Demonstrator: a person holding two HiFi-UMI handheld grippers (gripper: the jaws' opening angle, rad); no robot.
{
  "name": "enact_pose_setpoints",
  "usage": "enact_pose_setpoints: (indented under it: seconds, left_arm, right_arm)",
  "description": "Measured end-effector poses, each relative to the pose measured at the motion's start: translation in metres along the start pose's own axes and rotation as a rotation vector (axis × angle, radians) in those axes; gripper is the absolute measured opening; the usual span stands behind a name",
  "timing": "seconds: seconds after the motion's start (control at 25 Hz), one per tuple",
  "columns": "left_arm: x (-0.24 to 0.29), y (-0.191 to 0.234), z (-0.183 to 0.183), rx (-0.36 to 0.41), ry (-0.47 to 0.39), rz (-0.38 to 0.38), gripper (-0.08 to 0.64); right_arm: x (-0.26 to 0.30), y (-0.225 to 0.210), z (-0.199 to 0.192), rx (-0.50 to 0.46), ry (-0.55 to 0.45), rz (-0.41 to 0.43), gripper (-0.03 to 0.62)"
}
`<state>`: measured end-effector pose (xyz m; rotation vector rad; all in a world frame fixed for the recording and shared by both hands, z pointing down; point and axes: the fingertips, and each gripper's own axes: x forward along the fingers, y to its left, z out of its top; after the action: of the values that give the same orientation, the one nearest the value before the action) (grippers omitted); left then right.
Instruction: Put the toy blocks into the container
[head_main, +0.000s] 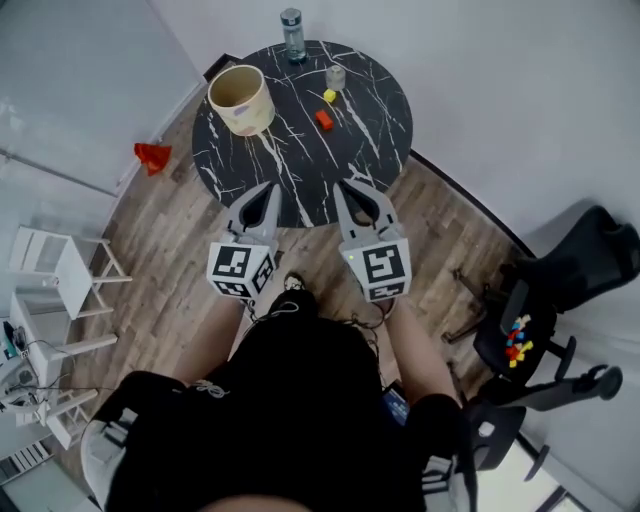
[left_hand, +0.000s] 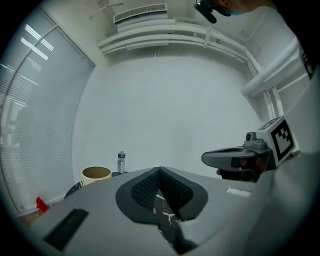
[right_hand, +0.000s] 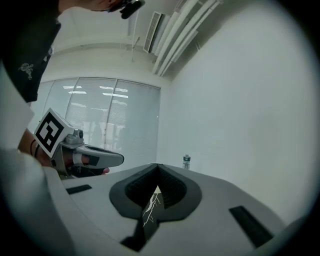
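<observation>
On the round black marble table (head_main: 370, 140) lie a red block (head_main: 323, 119) and a small yellow block (head_main: 329, 96). A cream cup-shaped container (head_main: 241, 99) stands at the table's left; its rim also shows in the left gripper view (left_hand: 96, 173). My left gripper (head_main: 269, 192) hovers at the table's near edge, shut and empty. Beside it my right gripper (head_main: 347, 190) is likewise shut with nothing held. Both are short of the blocks. Each gripper view shows the other gripper: the right one (left_hand: 235, 157) and the left one (right_hand: 87, 159).
A water bottle (head_main: 292, 34) and a small clear jar (head_main: 336, 76) stand at the table's far side. A red cone (head_main: 151, 156) lies on the wood floor at left. White stools (head_main: 60, 270) stand at left; a black chair (head_main: 540, 320) holding coloured blocks (head_main: 515, 338) stands at right.
</observation>
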<state>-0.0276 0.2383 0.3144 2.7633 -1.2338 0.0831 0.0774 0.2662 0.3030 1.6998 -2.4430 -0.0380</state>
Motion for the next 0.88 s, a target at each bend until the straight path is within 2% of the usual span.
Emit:
enact_pose_setpoints:
  seconds: [0.24, 0.52, 0.88]
  left_arm:
    - [0.010, 0.049, -0.010, -0.025, 0.021, -0.036, -0.002]
    - [0.021, 0.091, -0.038, -0.073, 0.095, -0.047, -0.002]
    - [0.074, 0.116, -0.065, -0.084, 0.172, -0.030, -0.002]
  right_arm:
    - [0.058, 0.013, -0.011, -0.032, 0.079, 0.016, -0.003]
    - [0.101, 0.024, -0.027, -0.044, 0.165, 0.048, -0.003]
    - [0.152, -0.010, -0.052, -0.039, 0.240, 0.105, -0.003]
